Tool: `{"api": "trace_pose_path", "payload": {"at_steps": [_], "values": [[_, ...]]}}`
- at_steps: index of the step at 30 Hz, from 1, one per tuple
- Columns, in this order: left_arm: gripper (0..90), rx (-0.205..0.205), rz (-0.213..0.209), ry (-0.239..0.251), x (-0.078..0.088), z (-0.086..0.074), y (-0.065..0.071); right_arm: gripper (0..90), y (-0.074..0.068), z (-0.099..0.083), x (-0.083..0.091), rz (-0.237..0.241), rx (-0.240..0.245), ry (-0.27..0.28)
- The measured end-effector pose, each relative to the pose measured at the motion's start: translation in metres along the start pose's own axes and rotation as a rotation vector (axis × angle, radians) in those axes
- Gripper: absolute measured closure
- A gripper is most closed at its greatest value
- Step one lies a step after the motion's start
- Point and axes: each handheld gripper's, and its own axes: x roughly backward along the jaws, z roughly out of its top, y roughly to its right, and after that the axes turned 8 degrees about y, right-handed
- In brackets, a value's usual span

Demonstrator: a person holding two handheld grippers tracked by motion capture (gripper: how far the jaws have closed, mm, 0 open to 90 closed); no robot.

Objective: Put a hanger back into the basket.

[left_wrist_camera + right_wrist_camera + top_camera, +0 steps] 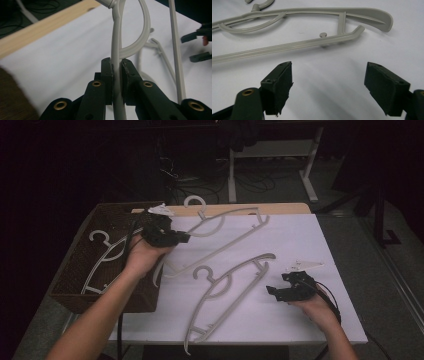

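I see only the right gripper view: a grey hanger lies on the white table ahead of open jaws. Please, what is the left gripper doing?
Observer: The left gripper is shut on a second hanger, pinching the thin bar below its hook.
Operator: Is there any container near it?
Observer: Yes, a brown basket stands at the left end of the table, right beside that gripper.
Operator: Is the basket empty?
Observer: No, a third hanger lies inside it.
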Motion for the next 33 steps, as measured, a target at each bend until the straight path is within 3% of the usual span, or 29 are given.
{"api": "trace_pose_path", "payload": {"at_steps": [9,16,26,33], "values": [[82.2,0.022,0.114,0.030,0.067,-0.004,-0.053,17.4,-0.002,-0.001,-0.003,-0.008,0.006,-0.016],[82.2,0.051,0.217,0.052,0.112,-0.022,-0.093,17.3,-0.001,-0.001,-0.004,-0.017,0.002,-0.016],[82.2,0.075,0.328,0.002,0.144,-0.064,-0.138,17.2,-0.001,-0.001,-0.006,-0.023,0.000,-0.028],[82.2,0.120,0.370,-0.033,0.153,-0.091,-0.161,17.2,-0.001,-0.001,-0.006,-0.029,-0.005,-0.028]]}}
